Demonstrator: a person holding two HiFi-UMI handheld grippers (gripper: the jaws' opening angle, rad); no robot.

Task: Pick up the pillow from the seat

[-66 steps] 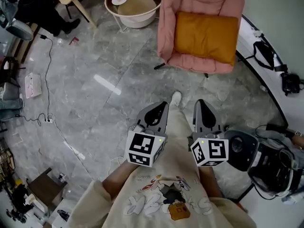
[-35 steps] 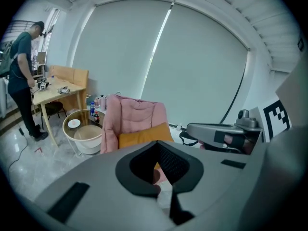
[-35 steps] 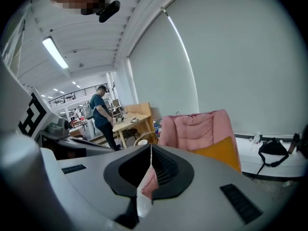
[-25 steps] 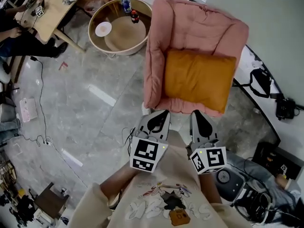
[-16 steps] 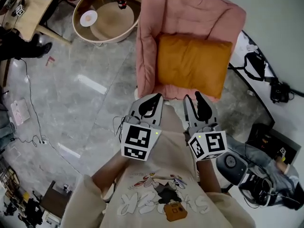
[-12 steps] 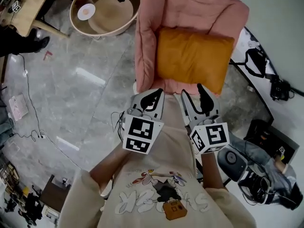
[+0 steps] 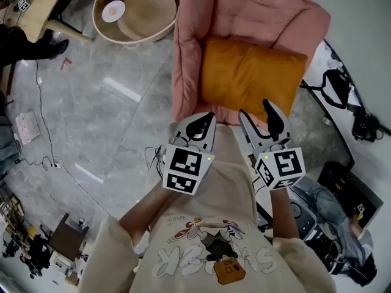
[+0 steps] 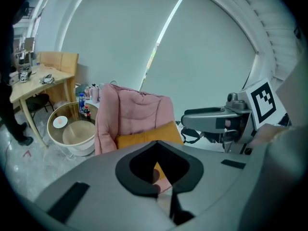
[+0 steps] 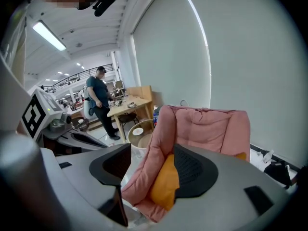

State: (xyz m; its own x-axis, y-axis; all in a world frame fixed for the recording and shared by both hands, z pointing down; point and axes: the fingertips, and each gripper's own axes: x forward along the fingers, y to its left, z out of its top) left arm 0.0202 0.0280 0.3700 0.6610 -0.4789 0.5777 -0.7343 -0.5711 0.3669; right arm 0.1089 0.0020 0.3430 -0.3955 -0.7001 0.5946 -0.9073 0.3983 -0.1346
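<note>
Pillow point(image 7: 252, 75), orange, lies flat on the seat of the pink chair point(image 7: 244, 11), filling most of it, with its long side across the seat. Both grippers are held side by side at about 6 o'clock from it and point toward 12 o'clock. The left gripper point(image 7: 206, 119) has its jaws pressed together with nothing in them, the same as a second ago, and its tip is over the chair's front edge. The right gripper point(image 7: 257, 109) was closed a second ago; its jaws have just been opening and now stand moderately apart. Nothing is gripped between them: the right gripper view shows the chair's side cushion and a slice of the pillow through the gap, both beyond the pads. In the head view the right jaw tips now overlap the pillow's near edge, whereas a second ago both grippers showed short of the chair; whether they touch it I cannot tell. The chair and pillow fill more of the head view than before, and the round table point(image 7: 131, 14), at 10 o'clock from the chair, has slid toward the top edge. A person point(image 9: 99, 105) stands by a desk point(image 9: 126, 103) in the right gripper view.
</note>
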